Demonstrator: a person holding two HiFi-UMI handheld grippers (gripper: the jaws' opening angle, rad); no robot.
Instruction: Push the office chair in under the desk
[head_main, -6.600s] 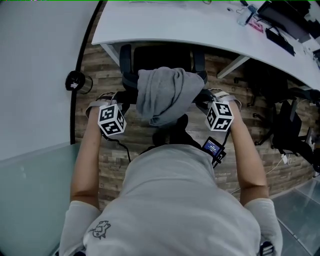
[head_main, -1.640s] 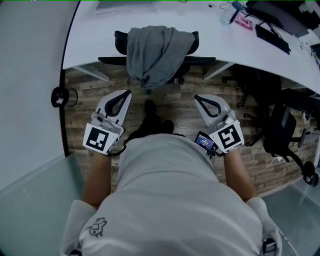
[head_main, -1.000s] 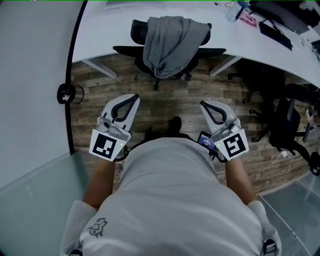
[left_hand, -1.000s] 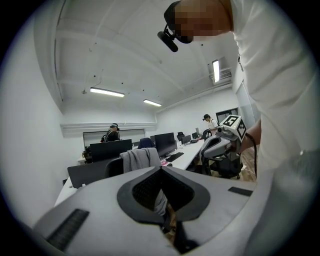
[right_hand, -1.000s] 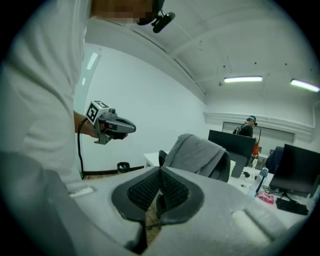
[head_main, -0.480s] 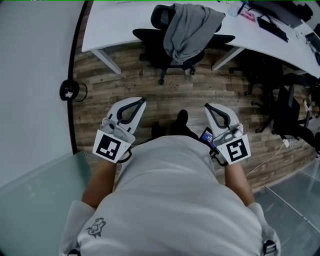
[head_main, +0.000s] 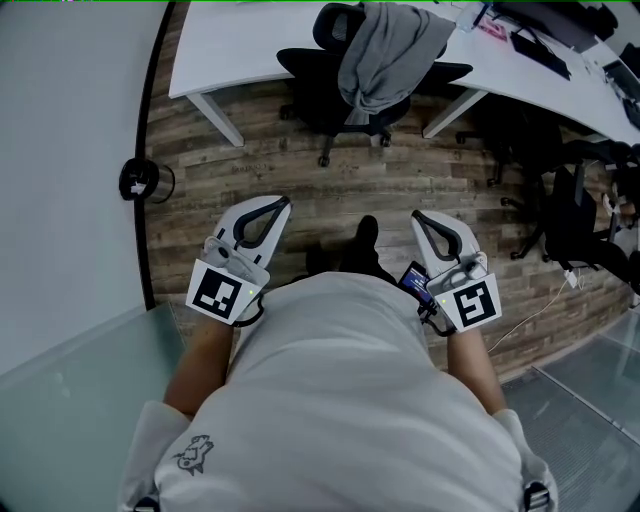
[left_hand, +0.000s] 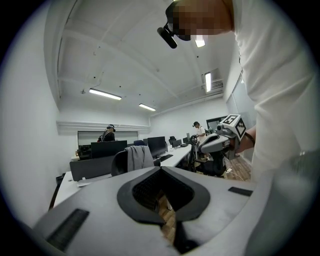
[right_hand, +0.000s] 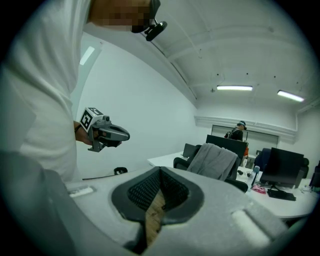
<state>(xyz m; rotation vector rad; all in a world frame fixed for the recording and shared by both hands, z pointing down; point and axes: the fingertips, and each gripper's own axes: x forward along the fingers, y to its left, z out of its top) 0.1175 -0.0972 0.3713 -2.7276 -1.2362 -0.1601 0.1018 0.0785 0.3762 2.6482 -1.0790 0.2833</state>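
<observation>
Chair (head_main: 335, 95) at 12 o'clock against surface (head_main: 240, 50), grey cloth (head_main: 385, 50) over backrest. Left hand-held gripper (head_main: 283, 203) and right hand-held gripper (head_main: 417, 215) pressed together, empty, well apart from chair.

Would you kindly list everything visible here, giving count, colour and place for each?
office chair: one, black, against the desk's edge, top centre
garment: one, grey, draped over the chair's backrest
desk: one, white, along the top
floor: one, brown wood planks, underfoot
round object: one, black, on the floor by the left wall
second chair: one, black, far right
monitors: several, black, on the desks beyond the chair
left gripper: one, white and black, shut, empty, lower left
right gripper: one, white and black, shut, empty, lower right
</observation>
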